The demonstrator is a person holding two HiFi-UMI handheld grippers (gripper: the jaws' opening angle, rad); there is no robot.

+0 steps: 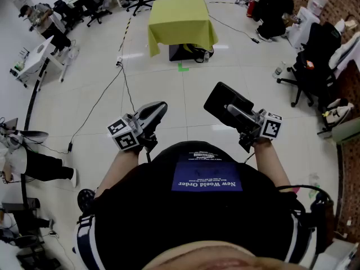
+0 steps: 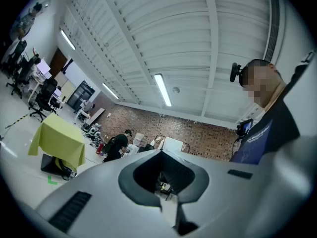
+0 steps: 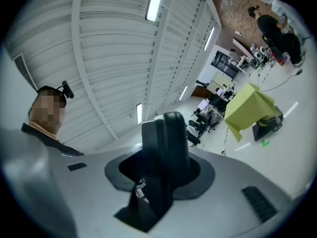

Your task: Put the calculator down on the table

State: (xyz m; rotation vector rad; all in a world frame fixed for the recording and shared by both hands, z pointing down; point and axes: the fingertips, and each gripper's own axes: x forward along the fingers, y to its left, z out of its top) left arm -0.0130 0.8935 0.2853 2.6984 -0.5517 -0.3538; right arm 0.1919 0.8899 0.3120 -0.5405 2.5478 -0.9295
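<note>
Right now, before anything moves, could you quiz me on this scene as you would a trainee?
1. True or false: the left tool grips the calculator.
2. The cloth on the table is: A red, B yellow-green, C blue.
3. Fill in: the calculator is clamped in the ___ tool.
Key: 1 false, the left tool is shut and empty. 2 B. 3 right: the right tool holds it, away from the table.
</note>
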